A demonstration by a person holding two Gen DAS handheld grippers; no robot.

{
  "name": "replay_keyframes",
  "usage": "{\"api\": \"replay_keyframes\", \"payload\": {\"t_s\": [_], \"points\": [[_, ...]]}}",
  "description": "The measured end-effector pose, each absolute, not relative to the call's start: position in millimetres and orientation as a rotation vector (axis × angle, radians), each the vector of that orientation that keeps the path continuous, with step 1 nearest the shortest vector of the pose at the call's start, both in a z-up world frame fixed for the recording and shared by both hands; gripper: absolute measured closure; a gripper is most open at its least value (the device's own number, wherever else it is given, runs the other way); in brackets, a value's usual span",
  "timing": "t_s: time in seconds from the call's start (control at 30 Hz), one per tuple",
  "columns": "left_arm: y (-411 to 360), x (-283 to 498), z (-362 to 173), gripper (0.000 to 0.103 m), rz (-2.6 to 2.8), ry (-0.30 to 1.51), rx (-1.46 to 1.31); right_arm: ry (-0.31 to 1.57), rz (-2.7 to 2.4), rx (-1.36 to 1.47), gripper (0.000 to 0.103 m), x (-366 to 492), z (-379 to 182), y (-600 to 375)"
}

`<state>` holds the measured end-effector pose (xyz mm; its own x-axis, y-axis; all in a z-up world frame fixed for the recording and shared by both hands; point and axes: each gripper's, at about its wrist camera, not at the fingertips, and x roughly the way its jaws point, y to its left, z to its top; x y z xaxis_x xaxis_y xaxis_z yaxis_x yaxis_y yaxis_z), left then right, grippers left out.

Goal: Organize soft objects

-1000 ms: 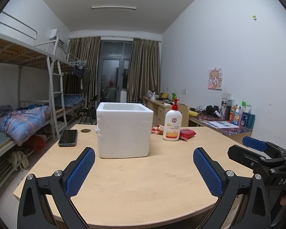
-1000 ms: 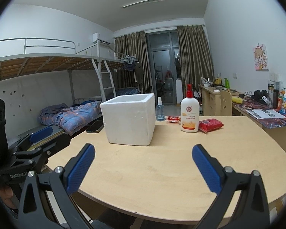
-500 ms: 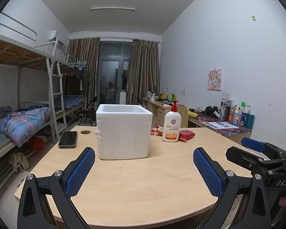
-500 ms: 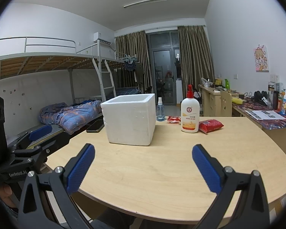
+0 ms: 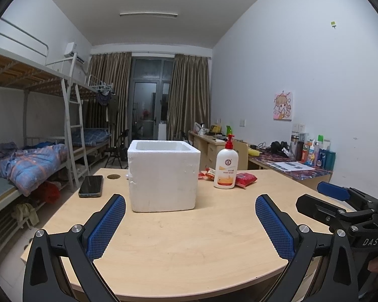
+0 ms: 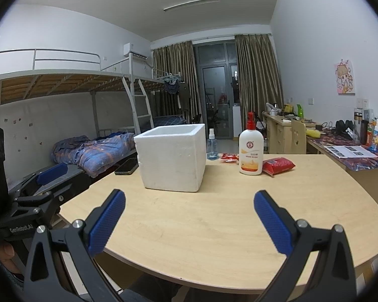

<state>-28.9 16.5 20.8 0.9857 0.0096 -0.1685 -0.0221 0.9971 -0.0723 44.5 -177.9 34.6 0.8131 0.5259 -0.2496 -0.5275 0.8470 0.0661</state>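
Both grippers, left (image 5: 190, 209) and right (image 6: 189, 205), hover spread wide and hold nothing. Red packets (image 6: 278, 166) lie right of the foam box (image 6: 172, 157), behind the bottle (image 6: 250, 148). The box's inside is hidden, so progress can't be judged.

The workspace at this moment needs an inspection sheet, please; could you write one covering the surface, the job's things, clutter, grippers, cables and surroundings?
Surface: round wooden table, near half bare.
Job's things: white foam box open-topped, upright; red soft pack lying beside the pump bottle; small red packets behind it.
Clutter: phone flat at left; spray bottle behind the box.
Grippers: left gripper open, holding nothing; right gripper open, holding nothing.
Cables: some on the side desk, none on the table.
Surroundings: bunk bed, curtains, cluttered desk.
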Motion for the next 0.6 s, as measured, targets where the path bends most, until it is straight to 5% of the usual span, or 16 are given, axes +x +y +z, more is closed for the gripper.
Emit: {"api": "replay_keyframes", "payload": {"t_s": [0.6], "points": [[19.8, -30.3, 21.3, 0.000, 0.019, 0.172, -0.076, 0.265, 0.567, -0.013, 0.000, 45.1, 36.4, -175.6]]}}
